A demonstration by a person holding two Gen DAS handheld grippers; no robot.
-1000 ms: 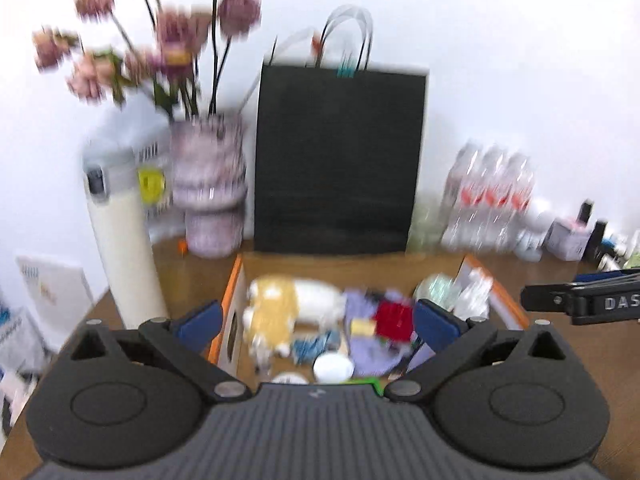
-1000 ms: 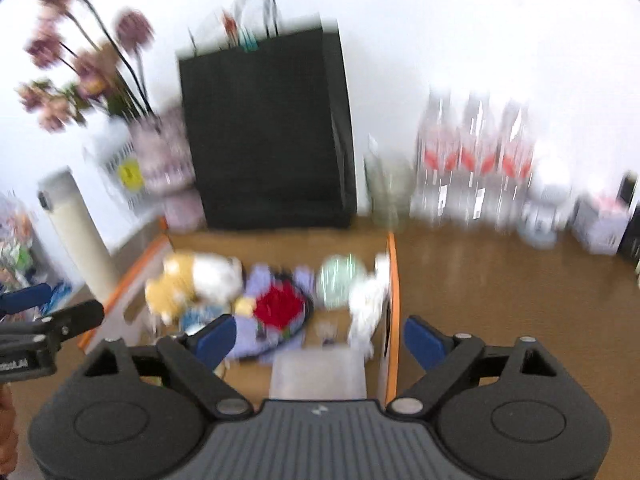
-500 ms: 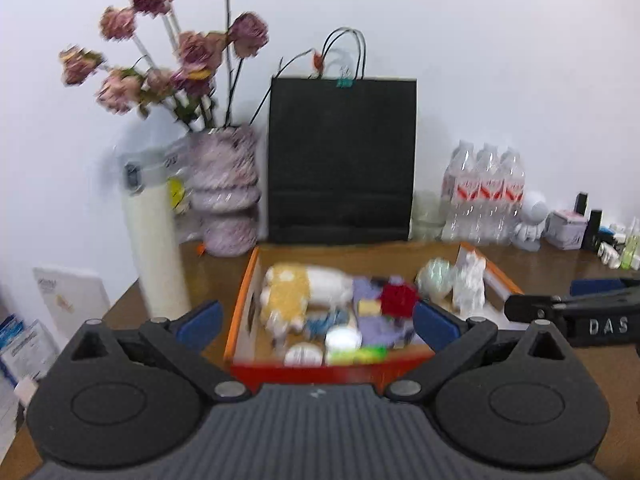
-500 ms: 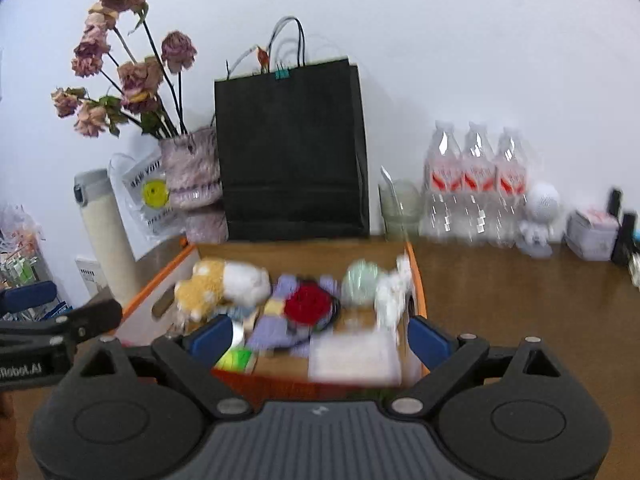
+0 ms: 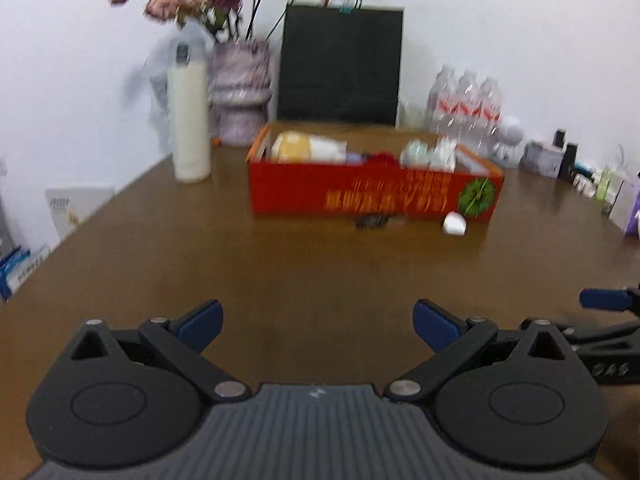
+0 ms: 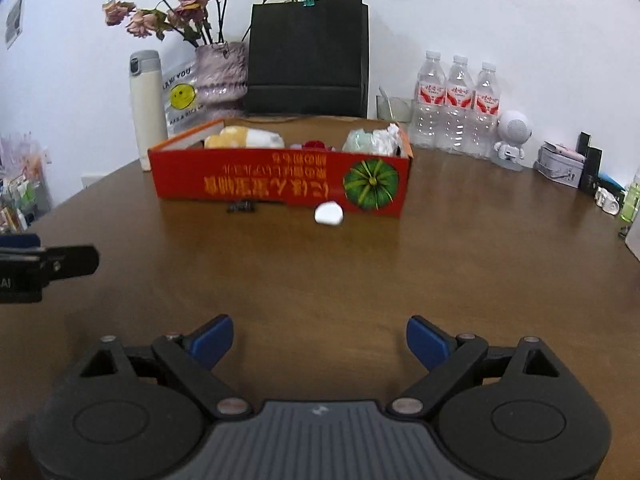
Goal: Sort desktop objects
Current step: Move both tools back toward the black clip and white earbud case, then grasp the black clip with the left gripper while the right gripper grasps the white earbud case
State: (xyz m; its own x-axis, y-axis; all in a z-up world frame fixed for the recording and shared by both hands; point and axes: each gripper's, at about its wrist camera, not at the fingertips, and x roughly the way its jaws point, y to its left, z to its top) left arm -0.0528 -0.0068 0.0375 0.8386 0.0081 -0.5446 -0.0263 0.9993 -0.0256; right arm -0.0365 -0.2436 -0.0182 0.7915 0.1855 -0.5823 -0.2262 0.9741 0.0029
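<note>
Office desk [image 6: 400, 280] (brown wood) — bottled water [image 6: 460, 108], thermos [image 6: 146, 108], gift bag [image 6: 308, 56]

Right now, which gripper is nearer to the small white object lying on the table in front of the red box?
Right, slightly. The small white object lies almost straight ahead of the open right gripper, while from the open left gripper it lies ahead and off to the right. Neither touches it.

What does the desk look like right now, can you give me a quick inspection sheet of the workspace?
Surface: brown wooden table, bare in front.
Job's things: red cardboard box holding a plush toy and small items; white object and small black object lying outside it.
Clutter: black paper bag, flower vase, thermos, three water bottles, white robot figure.
Tongs: left tongs and right tongs open, empty.
Cables: nothing seen.
Surroundings: white wall.
</note>
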